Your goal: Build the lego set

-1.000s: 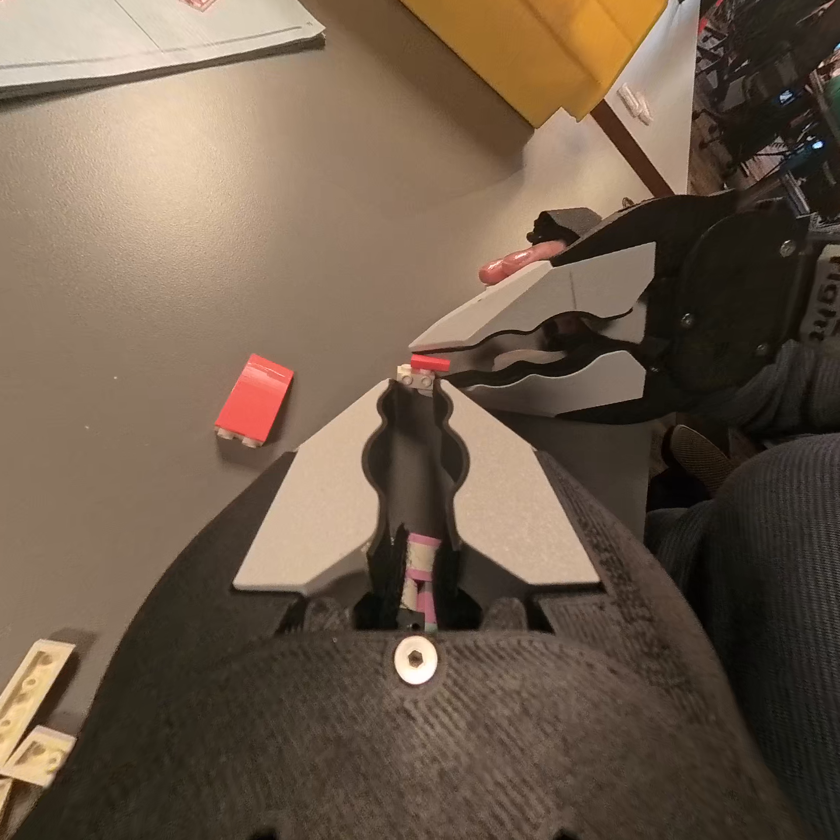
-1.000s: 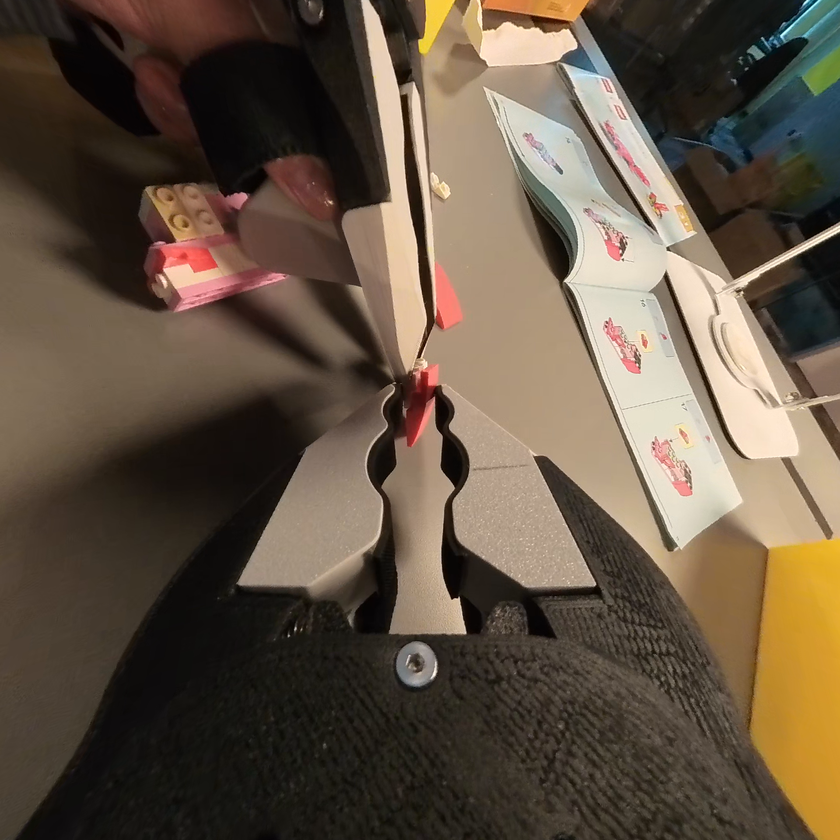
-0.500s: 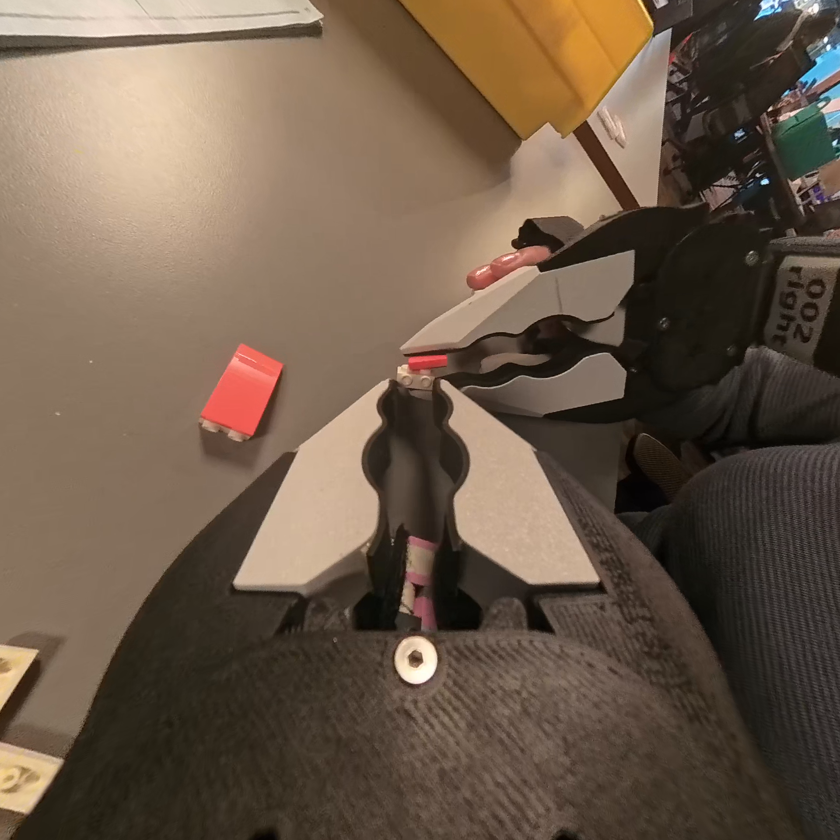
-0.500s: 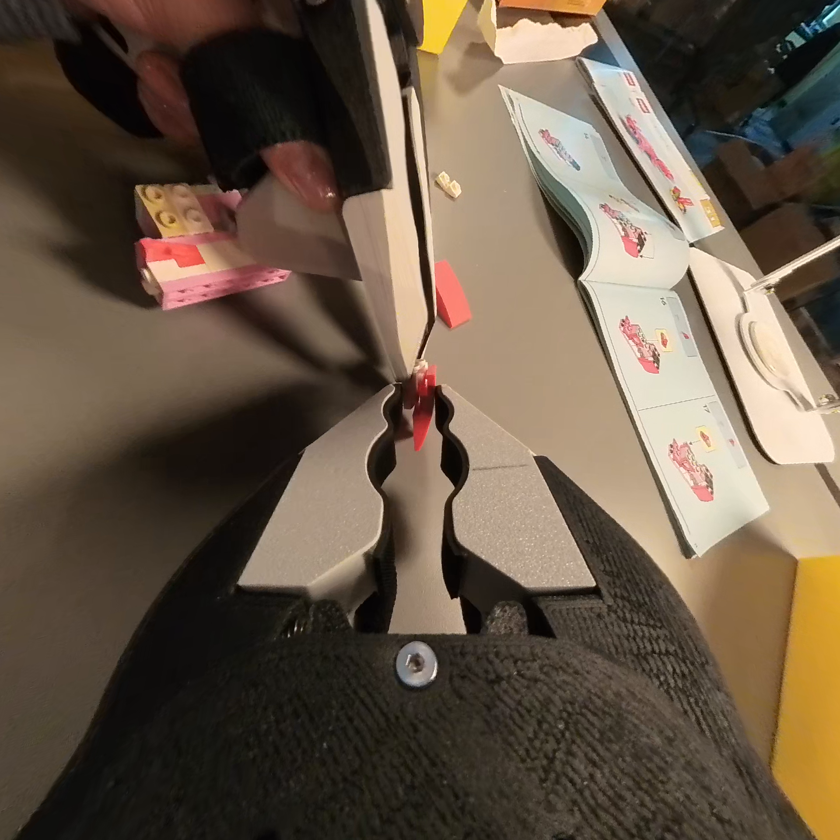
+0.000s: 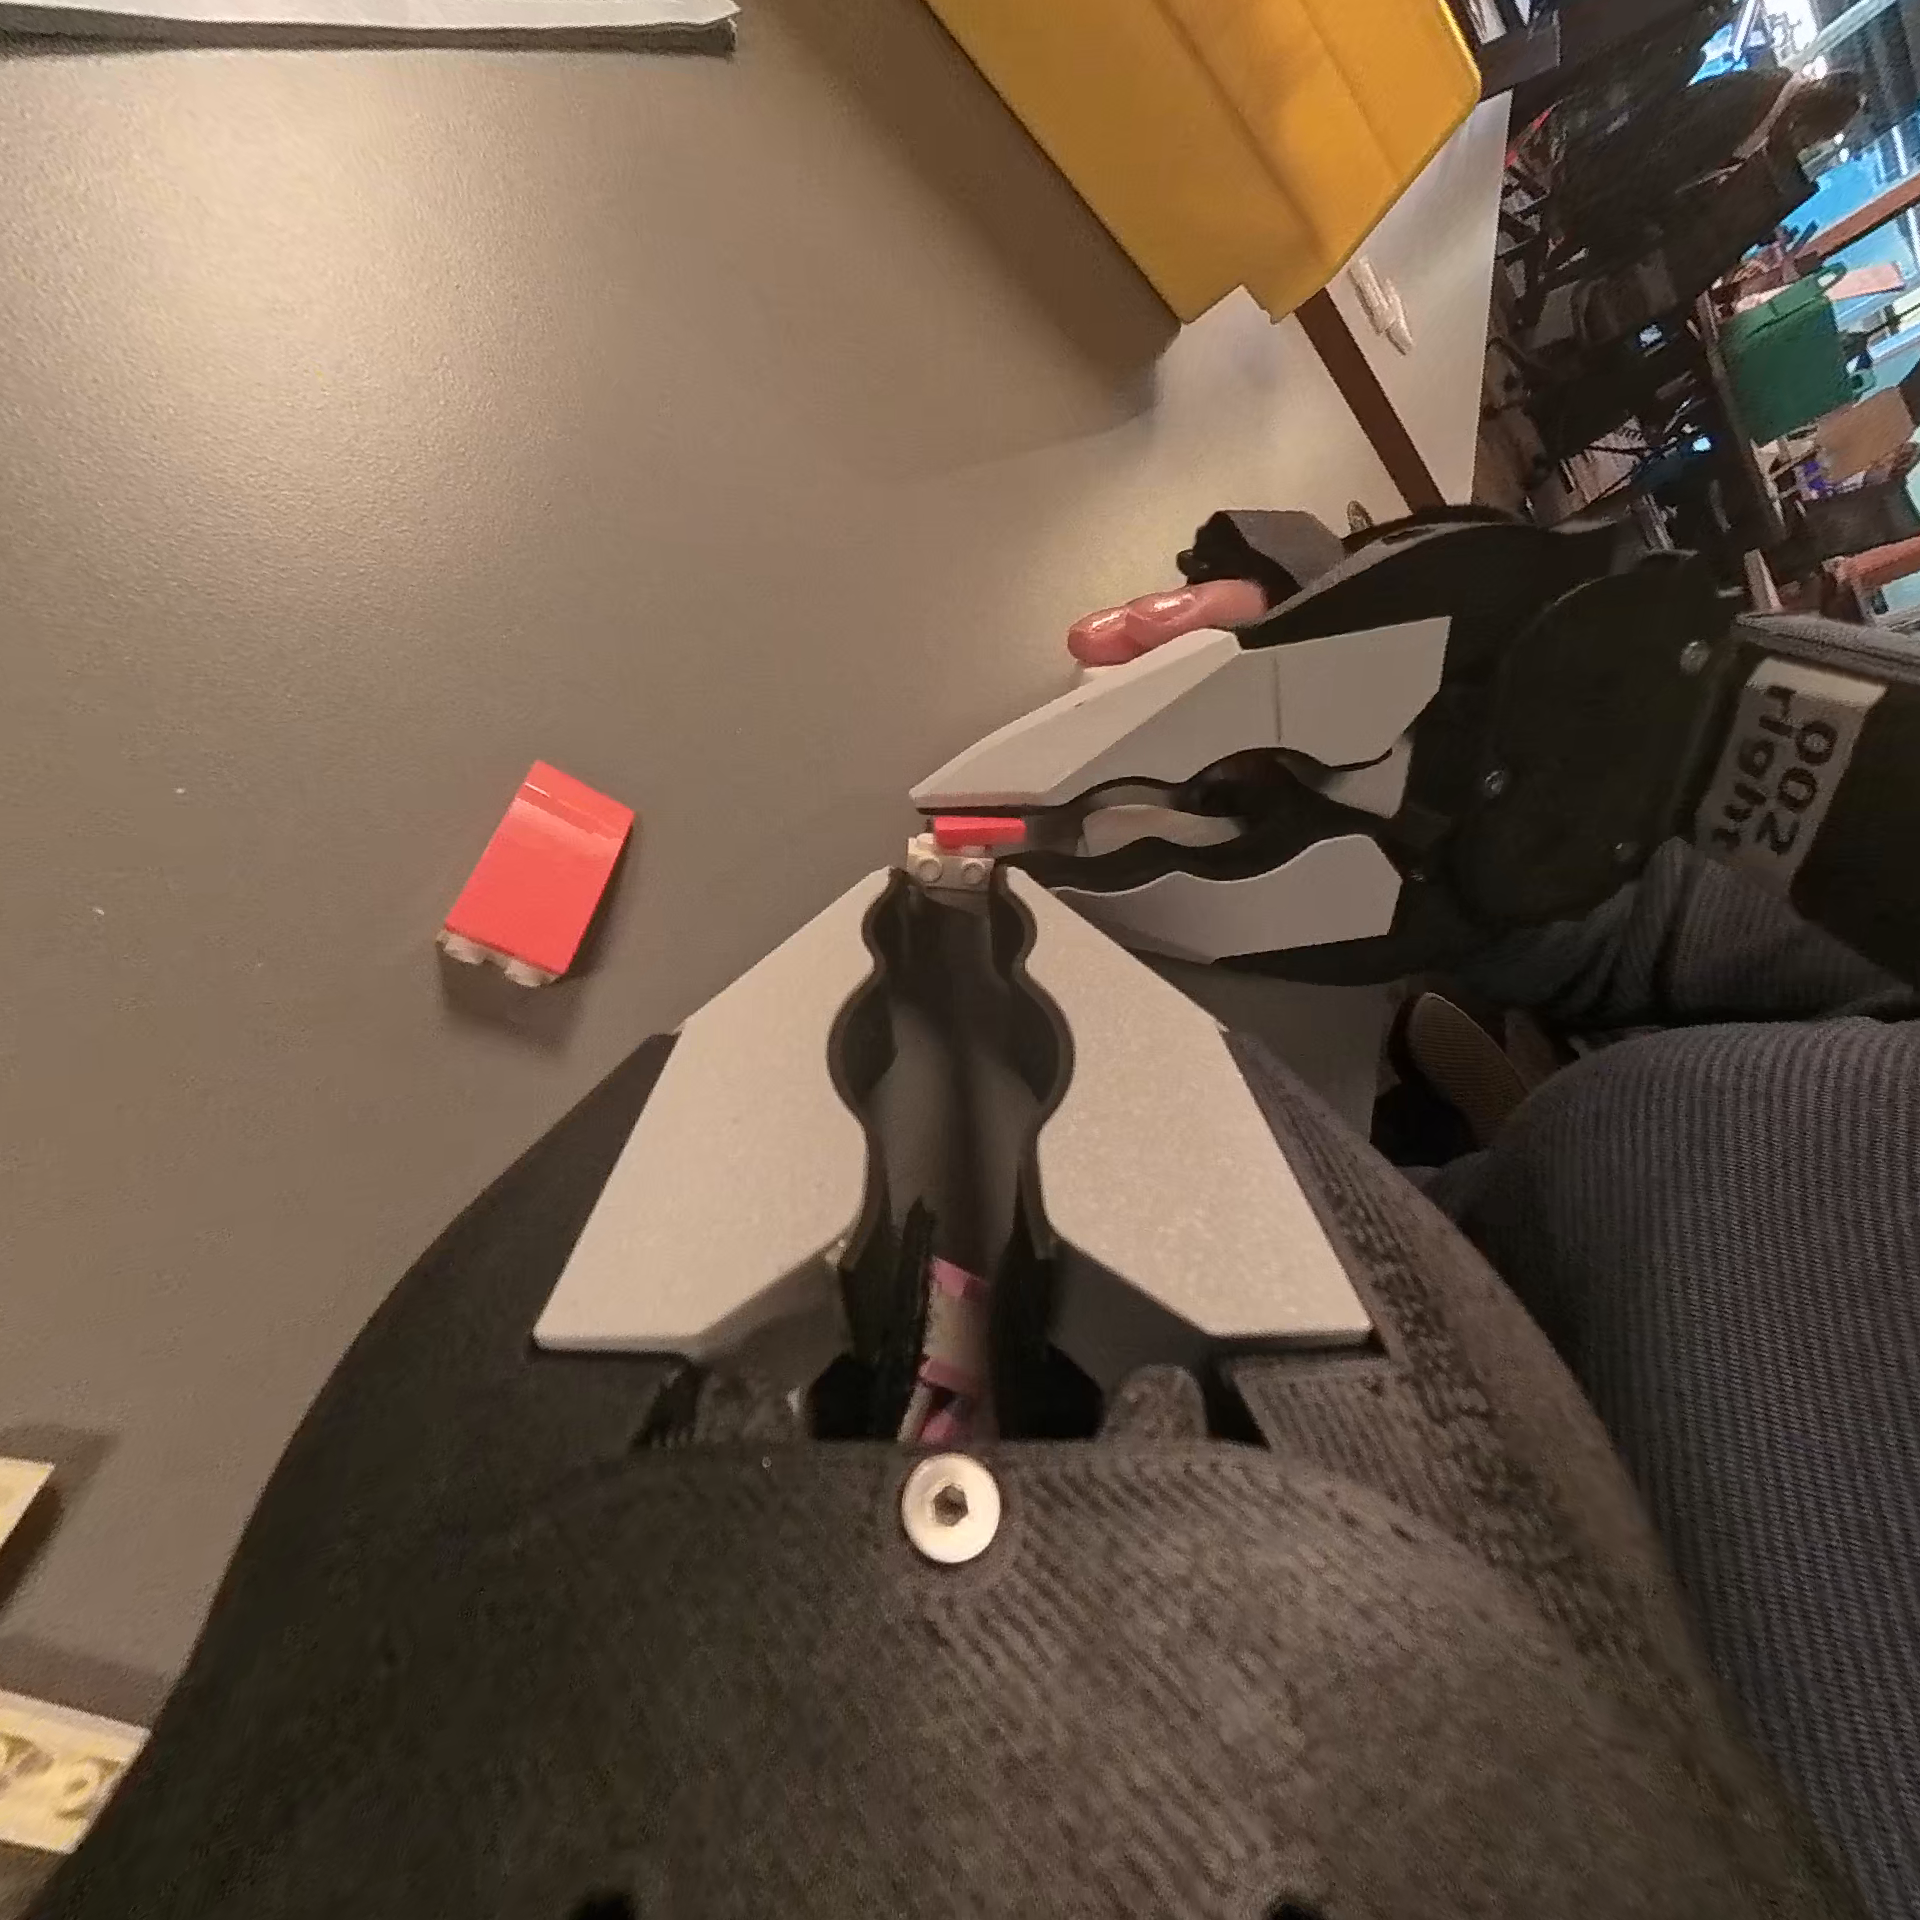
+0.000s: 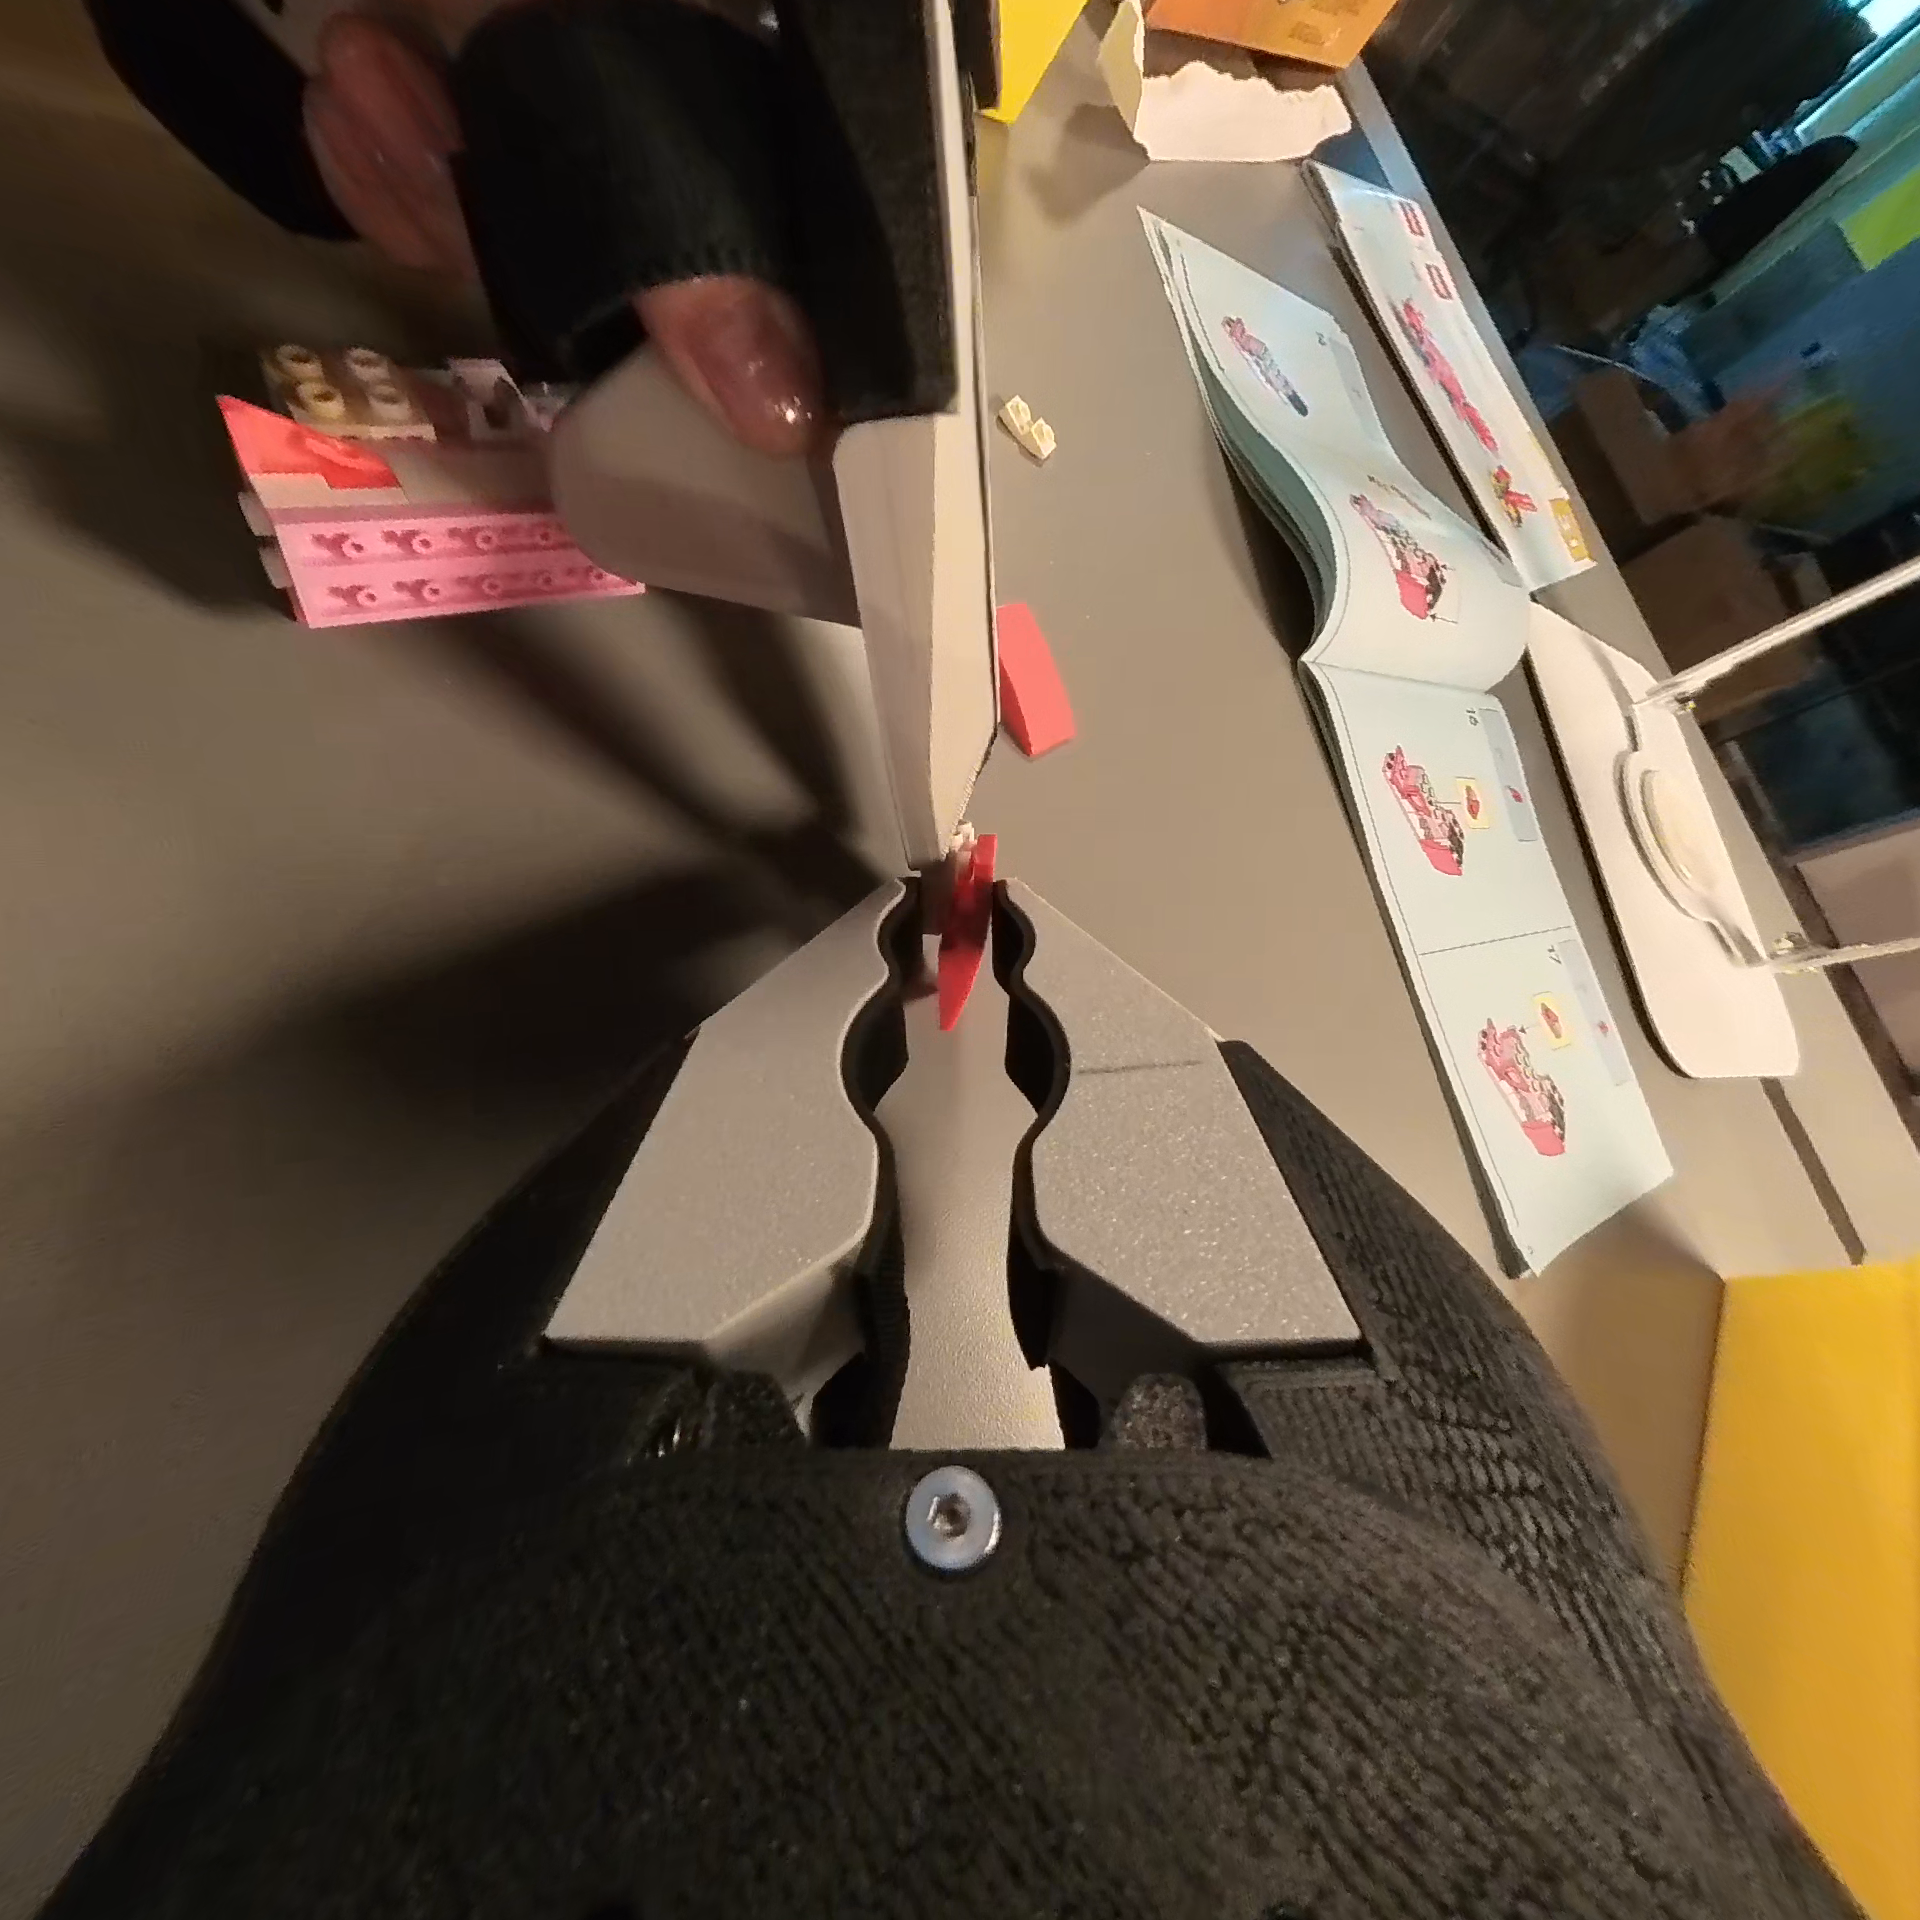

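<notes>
We see grey table (image 6: 1195, 883), matte, under everything. On it: red sloped brick (image 5: 535, 873) lying alone on bare surface; small cream piece (image 6: 1029, 428) farther off. Open instruction booklet (image 6: 1455, 831) with second booklet (image 6: 1455, 364) just beside it, near far edge. White flat stand base (image 6: 1662, 862) beyond booklets. Yellow bin (image 5: 1195, 135) on table. We note cream plates (image 5: 42, 1766) at near corner, torn white paper (image 6: 1226, 114) at far end.
</notes>
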### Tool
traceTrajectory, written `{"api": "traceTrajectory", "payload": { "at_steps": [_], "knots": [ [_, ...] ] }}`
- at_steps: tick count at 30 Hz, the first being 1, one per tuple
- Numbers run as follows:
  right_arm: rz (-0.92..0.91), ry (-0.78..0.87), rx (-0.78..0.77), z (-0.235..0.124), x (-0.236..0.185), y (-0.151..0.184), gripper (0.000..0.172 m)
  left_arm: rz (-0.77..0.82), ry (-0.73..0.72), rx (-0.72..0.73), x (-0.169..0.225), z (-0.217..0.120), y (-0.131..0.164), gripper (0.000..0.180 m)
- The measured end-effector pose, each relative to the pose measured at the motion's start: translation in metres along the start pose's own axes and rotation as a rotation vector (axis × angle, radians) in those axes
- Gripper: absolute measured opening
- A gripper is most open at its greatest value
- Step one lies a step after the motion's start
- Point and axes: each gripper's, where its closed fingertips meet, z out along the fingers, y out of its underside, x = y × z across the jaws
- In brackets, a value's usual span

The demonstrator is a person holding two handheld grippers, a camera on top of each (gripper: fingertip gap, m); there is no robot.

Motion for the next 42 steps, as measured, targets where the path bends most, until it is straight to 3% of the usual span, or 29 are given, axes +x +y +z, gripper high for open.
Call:
{"api": "traceTrajectory", "payload": {
  "at_steps": [34, 42],
  "knots": [
    [-0.159, 0.156, -0.071, 0.001, 0.004, 0.001, 0.009, -0.032, 0.071, 0.005, 0.012, 0.001, 0.001, 0.014],
    [-0.31, 0.196, -0.121, -0.001, 0.005, 0.006, 0.008, -0.003, 0.045, 0.001, 0.012, 0.007, 0.003, 0.013]
  ]
}}
